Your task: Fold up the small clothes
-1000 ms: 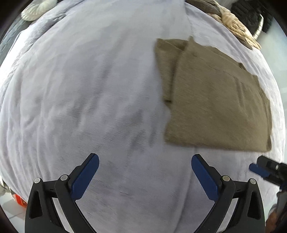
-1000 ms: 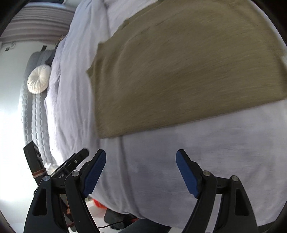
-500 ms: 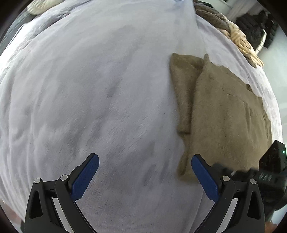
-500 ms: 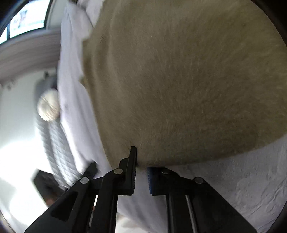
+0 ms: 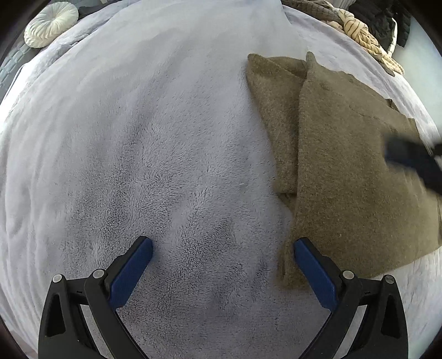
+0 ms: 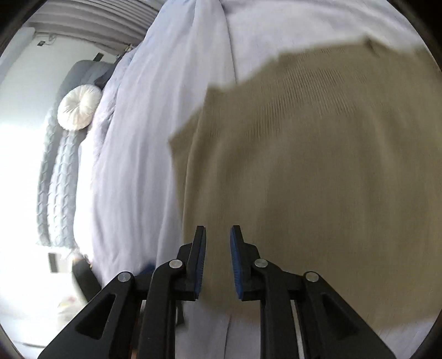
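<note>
On my left wrist feed the left gripper (image 5: 222, 250) has its fingers spread wide and empty, low over the pale grey fleece blanket (image 5: 154, 154) that covers the bed. Its right finger (image 5: 315, 273) sits just beside the near corner of the olive knit garment (image 5: 353, 176), which lies flat on the blanket to the right, already folded once, with a narrower layer showing along its left edge. A blurred dark shape at the right edge of that view is the right gripper (image 5: 414, 163), over the garment's far side.

My right wrist feed is motion-blurred. There the right gripper (image 6: 218, 237) has its fingers parted by a narrow gap with nothing pinched between them, hovering above the garment (image 6: 317, 171) near its edge.

A round white cushion (image 5: 51, 23) lies at the head of the bed, and a cream cable-knit throw (image 5: 367, 38) is bunched beyond the garment.
</note>
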The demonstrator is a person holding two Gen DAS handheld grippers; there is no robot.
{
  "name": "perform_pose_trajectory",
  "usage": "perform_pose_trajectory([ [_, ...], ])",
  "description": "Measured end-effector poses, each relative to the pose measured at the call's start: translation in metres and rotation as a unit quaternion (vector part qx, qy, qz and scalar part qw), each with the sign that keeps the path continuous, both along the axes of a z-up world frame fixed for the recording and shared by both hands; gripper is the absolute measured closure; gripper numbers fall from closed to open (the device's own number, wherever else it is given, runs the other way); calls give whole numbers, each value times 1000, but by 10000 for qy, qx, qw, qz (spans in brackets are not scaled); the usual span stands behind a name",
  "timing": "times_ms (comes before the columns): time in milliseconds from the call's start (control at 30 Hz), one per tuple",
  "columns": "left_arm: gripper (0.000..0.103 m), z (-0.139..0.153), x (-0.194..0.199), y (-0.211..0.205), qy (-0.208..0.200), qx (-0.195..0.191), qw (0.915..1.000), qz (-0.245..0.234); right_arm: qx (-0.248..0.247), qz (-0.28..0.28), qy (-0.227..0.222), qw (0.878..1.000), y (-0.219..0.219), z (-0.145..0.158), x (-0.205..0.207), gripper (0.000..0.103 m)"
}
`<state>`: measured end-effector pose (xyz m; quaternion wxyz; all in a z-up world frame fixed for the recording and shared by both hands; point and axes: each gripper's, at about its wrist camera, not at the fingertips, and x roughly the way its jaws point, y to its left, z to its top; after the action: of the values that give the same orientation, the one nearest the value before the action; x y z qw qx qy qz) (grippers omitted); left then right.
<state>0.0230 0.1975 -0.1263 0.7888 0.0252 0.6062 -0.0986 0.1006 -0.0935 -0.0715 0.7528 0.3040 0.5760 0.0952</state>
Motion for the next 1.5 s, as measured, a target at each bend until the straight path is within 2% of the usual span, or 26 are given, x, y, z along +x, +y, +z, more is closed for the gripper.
perform_pose_trajectory([
  [167,0,2,-4,2,29,-57,10000,0,-465,170,-154,9987,9,-15,64,83],
  [333,0,1,-4,7,6,-58,10000,35,-706,543,-114,9960,22,-25,83,80],
  [500,0,-2,-2,7,40,-72,10000,35,94,769,-75,9970,21,-24,80,80],
  [667,0,-2,5,7,127,-62,9999,26,1032,572,-71,9930,6,-16,55,77],
  [700,0,-2,5,6,125,-46,9999,18,1125,556,-57,9921,3,-15,50,65],
  [733,0,-1,7,4,129,-35,9999,16,1229,538,-35,9910,3,-14,42,47],
  [800,0,-2,10,4,158,-29,9999,32,1524,532,13,9869,-1,-11,25,26],
  [867,0,-3,12,3,181,-28,9998,49,1753,526,70,9831,-9,-10,7,26],
  [1000,0,-3,13,1,193,2,9998,45,1603,349,311,9860,-21,-13,-37,26],
  [1200,0,-4,15,-1,294,2,9996,9,1772,-379,743,9806,-52,-32,-113,26],
  [1367,0,9,19,2,319,-126,9994,40,2040,-1085,830,9694,-68,-51,-135,26],
  [1500,0,18,29,11,386,-516,9979,109,2456,-1547,653,9547,-74,-62,-141,26],
])
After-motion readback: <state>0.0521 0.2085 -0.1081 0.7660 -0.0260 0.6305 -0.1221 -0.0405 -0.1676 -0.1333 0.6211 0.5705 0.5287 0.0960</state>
